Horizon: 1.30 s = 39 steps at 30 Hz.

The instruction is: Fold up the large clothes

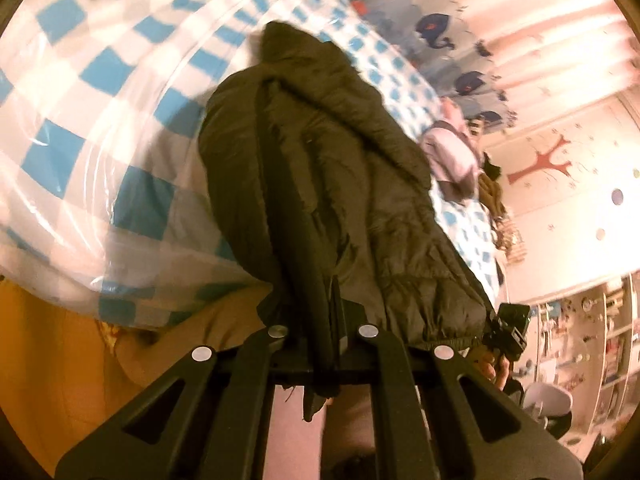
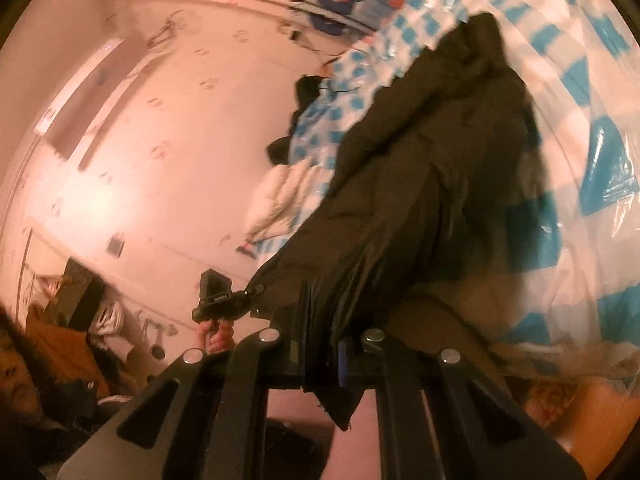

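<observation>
Olive-drab padded jacket (image 1: 340,184) hangs clamped in both tongs; left gripper (image 1: 320,280) pinches its hem, cloth trailing ahead onto the blue-checked bedspread (image 1: 80,120); right gripper (image 2: 320,312) grips what seems, through blur, another edge.

Matt quilted jacket (image 1: 360,184), glossy plastic cover (image 1: 100,128)

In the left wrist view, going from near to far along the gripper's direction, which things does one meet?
left hand-held gripper, shut on the fabric → dark jacket → blue-and-white checked cover → whale-print fabric
</observation>
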Motion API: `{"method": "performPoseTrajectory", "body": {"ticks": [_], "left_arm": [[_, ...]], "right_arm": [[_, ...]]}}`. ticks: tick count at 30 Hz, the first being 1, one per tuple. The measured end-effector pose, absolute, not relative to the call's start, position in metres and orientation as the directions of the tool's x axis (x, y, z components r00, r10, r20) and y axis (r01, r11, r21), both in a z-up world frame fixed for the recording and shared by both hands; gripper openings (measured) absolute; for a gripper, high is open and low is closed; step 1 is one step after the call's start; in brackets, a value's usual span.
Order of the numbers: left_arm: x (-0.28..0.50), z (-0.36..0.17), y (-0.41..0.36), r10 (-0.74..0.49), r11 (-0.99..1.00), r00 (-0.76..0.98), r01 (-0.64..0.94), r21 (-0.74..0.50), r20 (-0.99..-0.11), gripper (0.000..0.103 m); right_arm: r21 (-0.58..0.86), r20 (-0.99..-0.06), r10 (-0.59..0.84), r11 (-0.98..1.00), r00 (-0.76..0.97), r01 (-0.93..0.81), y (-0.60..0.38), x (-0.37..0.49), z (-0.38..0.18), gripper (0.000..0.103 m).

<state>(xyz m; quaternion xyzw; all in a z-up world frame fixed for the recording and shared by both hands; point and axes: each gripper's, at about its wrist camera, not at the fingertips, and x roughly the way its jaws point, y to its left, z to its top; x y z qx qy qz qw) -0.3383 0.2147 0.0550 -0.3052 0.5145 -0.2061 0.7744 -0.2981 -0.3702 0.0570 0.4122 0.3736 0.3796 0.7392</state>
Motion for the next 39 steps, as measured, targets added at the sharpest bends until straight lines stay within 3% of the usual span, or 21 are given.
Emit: {"method": "performPoseTrajectory", "body": {"ticks": [5,8,9,11,13,16,20,27,39], "left_arm": [[-0.375,0.060,0.217,-0.666,0.733,0.289,0.082,-0.676,-0.687,0.008],[-0.389,0.022,0.227,-0.650,0.754,0.190,0.044,-0.655,-0.736,0.035],[-0.392,0.008,0.235,-0.645,0.757,0.184,0.013,-0.654,-0.742,0.050],[-0.394,-0.009,0.250,-0.657,0.735,0.209,-0.035,-0.677,-0.724,0.059],[-0.397,-0.026,0.275,-0.691,0.670,0.263,-0.116,-0.733,-0.673,0.074],[-0.404,-0.034,0.294,-0.699,0.630,0.318,-0.151,-0.762,-0.641,0.084],[-0.403,-0.040,0.303,-0.722,0.591,0.354,-0.133,-0.796,-0.595,0.090],[-0.369,-0.078,0.293,-0.745,0.561,0.327,-0.165,-0.812,-0.581,0.090],[-0.334,-0.082,0.244,-0.792,0.566,0.232,-0.065,-0.822,-0.564,0.090]], "right_arm": [[0.883,-0.273,0.882,0.388,0.383,-0.264,-0.379,-0.338,0.063,0.011],[0.881,-0.368,0.871,0.439,0.326,-0.177,-0.387,-0.349,0.028,0.018],[0.883,-0.389,0.866,0.448,0.314,-0.141,-0.390,-0.351,0.014,0.035],[0.900,-0.386,0.868,0.428,0.312,-0.078,-0.402,-0.355,-0.012,0.055],[0.913,-0.376,0.865,0.407,0.333,-0.026,-0.412,-0.357,-0.029,0.057],[0.927,-0.357,0.866,0.373,0.350,0.021,-0.424,-0.360,-0.047,0.069],[0.950,-0.301,0.875,0.311,0.380,0.037,-0.436,-0.353,-0.057,0.075],[0.958,-0.283,0.889,0.282,0.361,0.056,-0.422,-0.321,-0.073,0.076],[0.966,-0.257,0.916,0.258,0.309,0.038,-0.398,-0.294,-0.079,0.080]]}}
